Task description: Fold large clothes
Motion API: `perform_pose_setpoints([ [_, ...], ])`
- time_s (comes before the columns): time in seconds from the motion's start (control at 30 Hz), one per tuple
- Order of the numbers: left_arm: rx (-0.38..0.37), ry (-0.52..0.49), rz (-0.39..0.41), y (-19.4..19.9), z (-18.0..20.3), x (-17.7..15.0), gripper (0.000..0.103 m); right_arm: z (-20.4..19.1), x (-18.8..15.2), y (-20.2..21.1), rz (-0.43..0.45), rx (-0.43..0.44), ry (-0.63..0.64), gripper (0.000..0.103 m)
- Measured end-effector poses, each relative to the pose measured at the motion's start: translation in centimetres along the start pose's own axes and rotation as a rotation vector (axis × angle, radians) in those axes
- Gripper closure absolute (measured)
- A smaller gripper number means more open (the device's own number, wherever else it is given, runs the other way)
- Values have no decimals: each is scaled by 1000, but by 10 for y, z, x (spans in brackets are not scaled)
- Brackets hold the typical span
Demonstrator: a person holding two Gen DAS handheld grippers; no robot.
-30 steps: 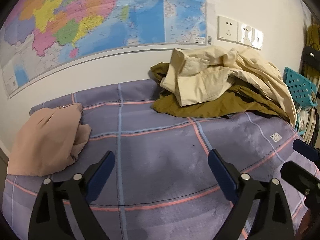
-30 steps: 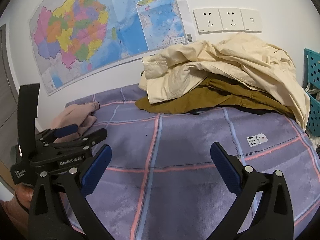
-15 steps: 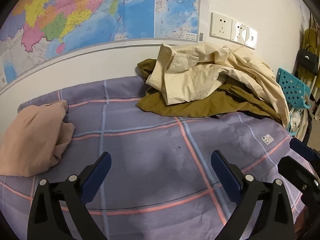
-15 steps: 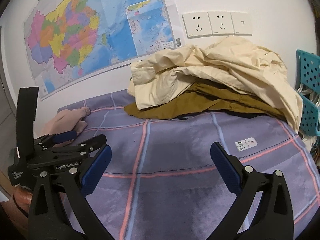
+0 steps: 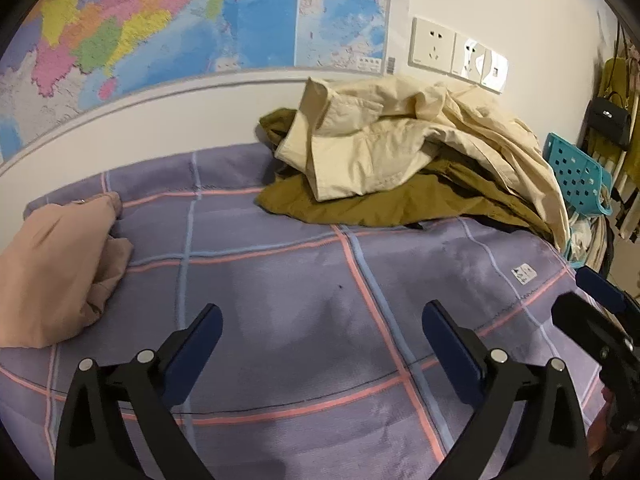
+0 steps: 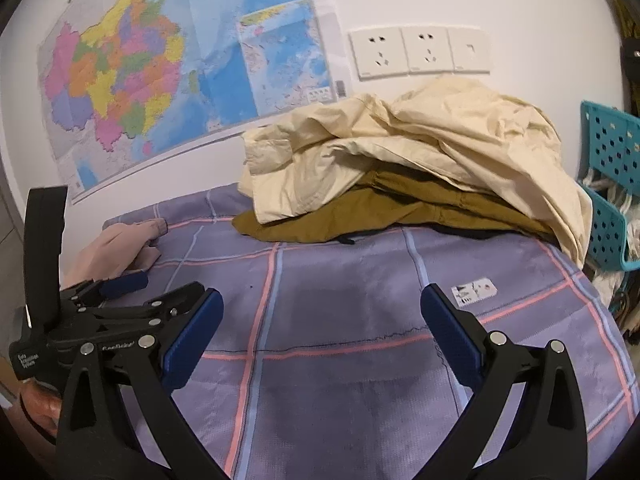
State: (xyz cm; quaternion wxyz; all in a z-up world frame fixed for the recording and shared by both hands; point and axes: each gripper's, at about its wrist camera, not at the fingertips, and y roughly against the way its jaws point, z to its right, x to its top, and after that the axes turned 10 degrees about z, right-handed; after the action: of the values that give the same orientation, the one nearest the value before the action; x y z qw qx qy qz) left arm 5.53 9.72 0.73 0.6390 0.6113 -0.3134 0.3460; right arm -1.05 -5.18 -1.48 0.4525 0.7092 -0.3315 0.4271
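A cream shirt lies crumpled on an olive-brown garment at the back right of the purple plaid bed cover. A folded pink garment lies at the left. My left gripper is open and empty above the cover's middle. My right gripper is open and empty, right of the left one. The left gripper shows at the lower left of the right wrist view; the right gripper shows at the right edge of the left wrist view.
A wall with a coloured map and sockets stands behind the bed. A teal perforated basket sits off the bed's right side. A white label lies on the cover.
Both grippers have drifted slightly over the cover, staying open. The left view swung right, then back left. The clothes have not moved.
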Motion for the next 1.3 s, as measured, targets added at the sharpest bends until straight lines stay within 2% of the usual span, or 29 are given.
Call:
perform_pose_setpoints([
  [0.17,16,6,-26,-5,0,-3,7,7,-2,-2,-10,-27,-22,5],
  [0.27,8,11,-38,-5,0,-3,7,11,-3,-3,-24,0,-58,5],
  [0.5,7,9,-78,-10,2,-8,7,15,-2,0,-21,-8,-78,5],
  [0.63,26,15,-71,-9,2,-10,7,26,-6,-2,-40,26,-167,5],
  [0.73,23,30,-87,-11,2,-13,7,28,-6,-3,-54,19,-173,5],
  [0.8,26,34,-122,-14,1,-14,9,27,-6,-2,-61,4,-159,5],
  [0.83,13,35,-139,-16,1,-14,17,28,-5,0,-52,-1,-163,7],
  [0.87,25,37,-146,-17,0,-15,20,29,-5,1,-50,1,-168,7],
  [0.93,35,41,-144,-17,-1,-16,18,29,-3,1,-51,4,-171,5],
  [1.0,41,36,-136,-16,-1,-16,7,30,-3,0,-54,-3,-168,5],
  [1.3,121,-37,-61,-6,3,-8,7,21,-3,0,-39,21,-124,5],
])
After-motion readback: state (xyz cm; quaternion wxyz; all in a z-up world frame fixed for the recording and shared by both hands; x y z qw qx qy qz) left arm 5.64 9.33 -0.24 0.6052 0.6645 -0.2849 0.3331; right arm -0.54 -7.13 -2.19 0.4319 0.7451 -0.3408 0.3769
